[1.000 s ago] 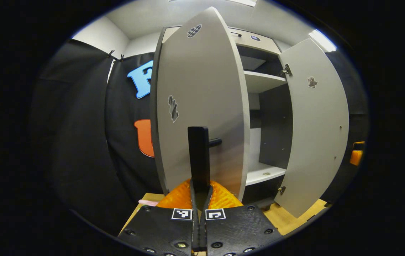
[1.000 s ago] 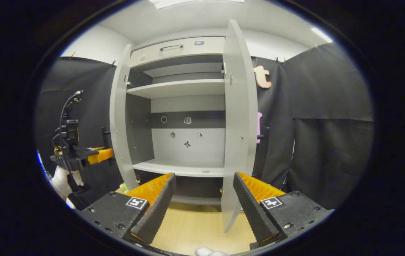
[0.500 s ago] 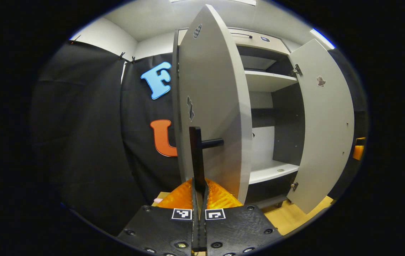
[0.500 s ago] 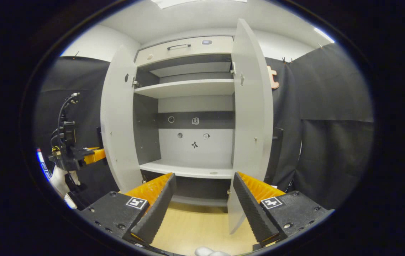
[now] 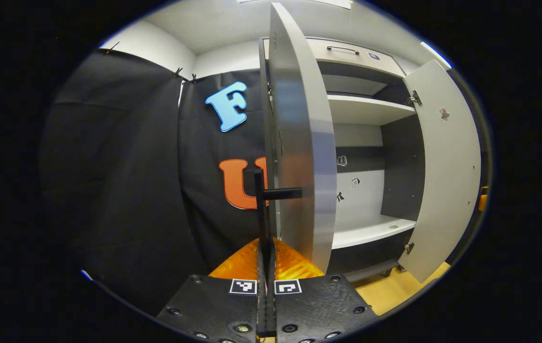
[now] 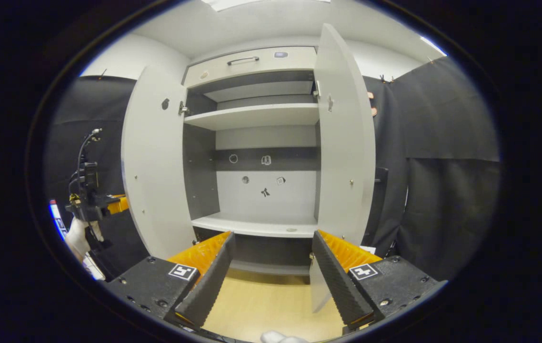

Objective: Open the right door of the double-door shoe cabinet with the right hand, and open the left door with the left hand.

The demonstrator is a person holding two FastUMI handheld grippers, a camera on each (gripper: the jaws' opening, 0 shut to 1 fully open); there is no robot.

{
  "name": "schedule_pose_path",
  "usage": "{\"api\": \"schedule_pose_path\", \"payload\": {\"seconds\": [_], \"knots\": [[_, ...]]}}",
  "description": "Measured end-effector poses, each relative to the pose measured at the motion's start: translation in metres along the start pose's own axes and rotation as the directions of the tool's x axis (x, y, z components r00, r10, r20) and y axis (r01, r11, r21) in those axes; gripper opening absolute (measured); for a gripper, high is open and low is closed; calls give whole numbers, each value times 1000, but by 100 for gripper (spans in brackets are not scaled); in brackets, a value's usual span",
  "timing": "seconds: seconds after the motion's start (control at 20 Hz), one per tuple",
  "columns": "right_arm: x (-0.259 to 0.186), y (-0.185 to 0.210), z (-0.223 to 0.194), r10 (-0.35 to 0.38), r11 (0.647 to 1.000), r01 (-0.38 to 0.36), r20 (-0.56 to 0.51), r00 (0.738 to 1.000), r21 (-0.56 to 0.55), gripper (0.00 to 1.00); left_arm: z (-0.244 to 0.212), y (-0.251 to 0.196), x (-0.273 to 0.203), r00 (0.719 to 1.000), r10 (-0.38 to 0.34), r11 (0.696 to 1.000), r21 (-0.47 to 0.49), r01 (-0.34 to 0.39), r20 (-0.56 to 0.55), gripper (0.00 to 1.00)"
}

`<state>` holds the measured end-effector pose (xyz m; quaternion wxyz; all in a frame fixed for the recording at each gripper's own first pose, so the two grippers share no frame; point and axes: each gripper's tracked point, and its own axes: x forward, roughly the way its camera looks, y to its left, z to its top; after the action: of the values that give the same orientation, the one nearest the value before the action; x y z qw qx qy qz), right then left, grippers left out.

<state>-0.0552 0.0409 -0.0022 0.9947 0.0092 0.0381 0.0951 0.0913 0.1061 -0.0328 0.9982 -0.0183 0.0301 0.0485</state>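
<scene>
The left gripper (image 5: pixel 266 267) is clenched on the handle (image 5: pixel 262 209) of the left door (image 5: pixel 299 143), its long axis upright at twelve o'clock; the right gripper (image 6: pixel 271 267) hangs released, the right door (image 6: pixel 345 143) at one o'clock, swung wide.

Pale grey doors (image 6: pixel 156 157), dark grey cabinet interior (image 6: pixel 199 176), black handle (image 5: pixel 262 209).

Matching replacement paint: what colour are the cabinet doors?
Light grey; the left door shows best in the right gripper view.
</scene>
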Motion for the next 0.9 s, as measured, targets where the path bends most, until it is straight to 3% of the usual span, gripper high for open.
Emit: {"api": "schedule_pose_path", "payload": {"seconds": [0.5,0.7,0.9], "knots": [[-1,8,-2,3,1000,-3,0,1000,-3,99,-2,6,0,1000,-28,999,-41,28,2,0],[-1,10,-3,4,1000,-4,-3,1000,-3,99,-8,24,-9,999,42,999,6,-42,-11,0],[-1,13,-4,11,1000,-11,-5,1000,-2,99,-14,31,-22,998,65,997,40,-64,-15,2]]}}
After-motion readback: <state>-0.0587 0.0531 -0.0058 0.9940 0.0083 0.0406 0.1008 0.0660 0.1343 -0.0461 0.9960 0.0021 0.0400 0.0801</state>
